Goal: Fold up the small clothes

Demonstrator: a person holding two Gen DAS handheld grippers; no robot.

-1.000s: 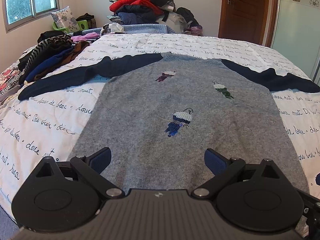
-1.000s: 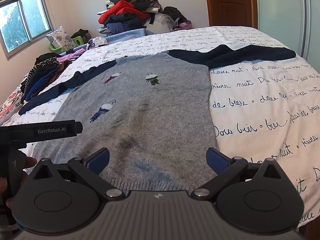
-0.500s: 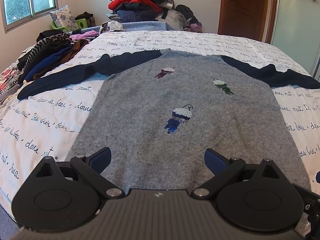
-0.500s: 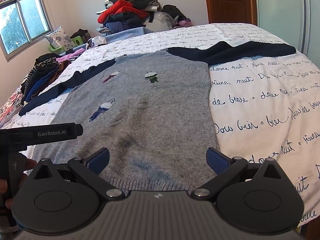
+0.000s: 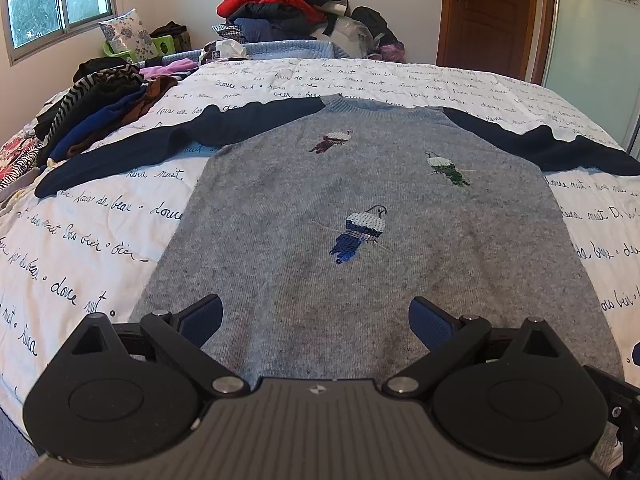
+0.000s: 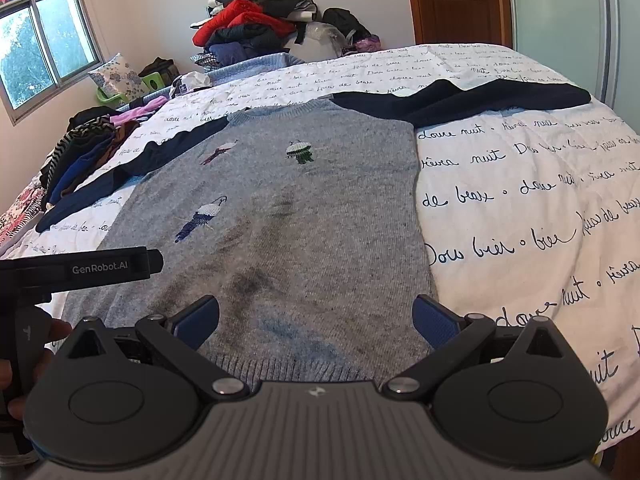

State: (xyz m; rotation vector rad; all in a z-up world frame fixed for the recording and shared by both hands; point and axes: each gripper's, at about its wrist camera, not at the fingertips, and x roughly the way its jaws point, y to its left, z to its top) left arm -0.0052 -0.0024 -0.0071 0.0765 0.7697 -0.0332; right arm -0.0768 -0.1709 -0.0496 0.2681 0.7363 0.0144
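Both claws spread, empty: left claw (image 5: 316, 320), right claw (image 6: 316, 320), above sweater (image 5: 360, 240).

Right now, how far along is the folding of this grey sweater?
Done: the grey sweater lies spread flat on the bed, both navy sleeves stretched out sideways. In hand: nothing; the left tongs and right tongs are open above the hem, gripping no cloth. Left: every fold, sleeves and body alike. The clothes pile behind looks unsorted.

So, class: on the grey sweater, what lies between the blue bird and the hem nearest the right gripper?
In the right wrist view, dark smudges mark the sweater between the blue bird and the hem.
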